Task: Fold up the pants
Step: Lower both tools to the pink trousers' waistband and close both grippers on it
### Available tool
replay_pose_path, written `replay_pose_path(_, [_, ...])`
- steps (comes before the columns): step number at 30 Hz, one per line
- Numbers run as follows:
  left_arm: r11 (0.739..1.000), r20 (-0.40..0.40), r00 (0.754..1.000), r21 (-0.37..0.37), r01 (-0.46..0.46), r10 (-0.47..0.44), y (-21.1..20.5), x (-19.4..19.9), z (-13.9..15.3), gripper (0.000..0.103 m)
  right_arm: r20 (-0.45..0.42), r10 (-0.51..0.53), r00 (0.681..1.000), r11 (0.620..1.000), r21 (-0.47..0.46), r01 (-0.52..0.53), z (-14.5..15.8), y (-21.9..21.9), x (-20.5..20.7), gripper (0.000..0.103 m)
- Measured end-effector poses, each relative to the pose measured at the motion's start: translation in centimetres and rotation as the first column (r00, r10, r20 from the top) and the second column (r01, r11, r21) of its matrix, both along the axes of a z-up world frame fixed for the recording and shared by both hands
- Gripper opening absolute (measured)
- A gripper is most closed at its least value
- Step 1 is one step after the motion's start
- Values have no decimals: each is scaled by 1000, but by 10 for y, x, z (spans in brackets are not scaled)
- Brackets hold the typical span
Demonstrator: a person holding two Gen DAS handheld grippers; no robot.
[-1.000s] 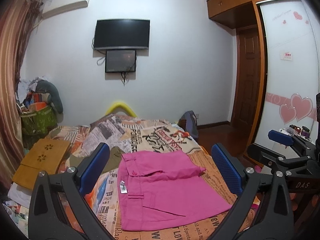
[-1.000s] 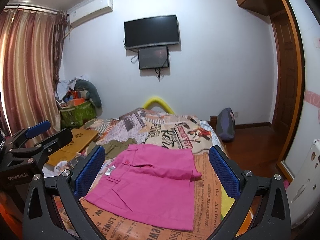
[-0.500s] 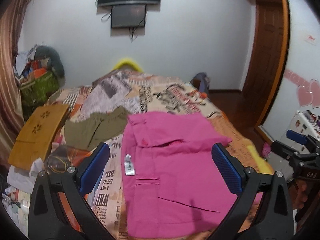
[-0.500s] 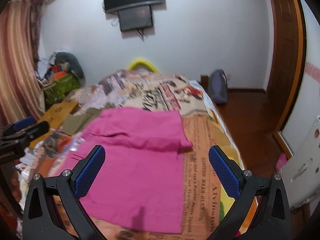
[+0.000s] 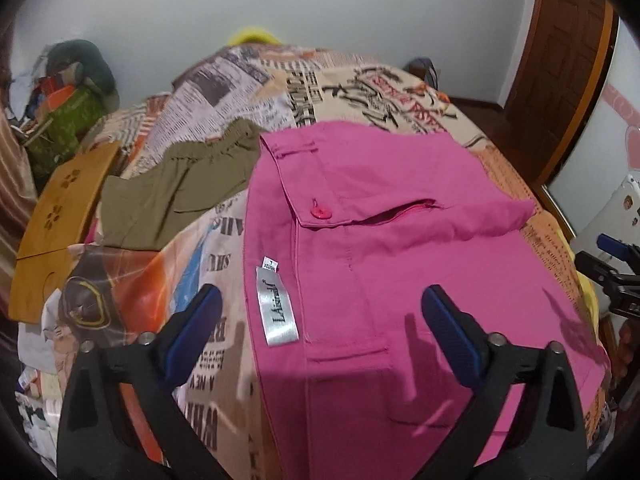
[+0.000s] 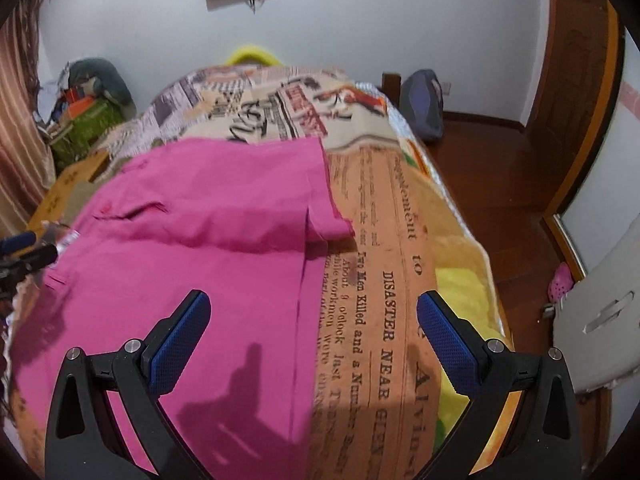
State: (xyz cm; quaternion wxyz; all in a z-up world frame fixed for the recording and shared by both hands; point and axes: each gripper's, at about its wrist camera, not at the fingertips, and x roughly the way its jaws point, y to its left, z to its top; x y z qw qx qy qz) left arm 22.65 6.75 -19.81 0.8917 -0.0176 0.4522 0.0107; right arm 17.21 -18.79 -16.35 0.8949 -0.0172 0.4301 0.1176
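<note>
Both grippers have dropped toward the pink pants (image 5: 400,280), already folded over once; left gripper (image 5: 316,316) closing on nothing, right gripper (image 6: 312,324) spread, further folds remain.

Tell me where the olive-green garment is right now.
In the left wrist view, the olive-green garment lies on the bedspread, left of the pink pants, beside the wooden board.

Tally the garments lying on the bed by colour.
Pink pants: 1
Olive-green garment: 1
Total: 2
</note>
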Motion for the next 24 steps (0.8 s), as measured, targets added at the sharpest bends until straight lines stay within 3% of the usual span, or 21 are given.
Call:
replay_pose_path(2, [1000, -31, 999, -8, 7, -8, 6, 8, -4, 85, -18, 6, 1000, 1000, -1, -6, -8, -1, 10, 101])
replay_pose_path(5, [999, -65, 998, -40, 3, -5, 17, 21, -10, 80, -47, 36, 998, 999, 6, -35, -17, 0, 23, 90])
replay_pose_path(9, [996, -101, 995, -88, 3, -11, 28, 37, -17, 65, -80, 83, 993, 996, 41, -80, -27, 6, 37, 75])
replay_pose_path(12, [994, -123, 992, -112, 16, -29, 31, 48, -23, 58, -125, 124, 984, 990, 77, -115, -37, 11, 48, 60])
replay_pose_path(19, [989, -159, 984, -136, 58, -79, 27, 62, -37, 46, -179, 166, 970, 983, 114, -147, -52, 14, 64, 43])
replay_pose_path(24, [987, -148, 984, -136, 80, -100, 22, 63, -36, 20, -182, 173, 968, 980, 133, -150, -53, 11, 68, 12])
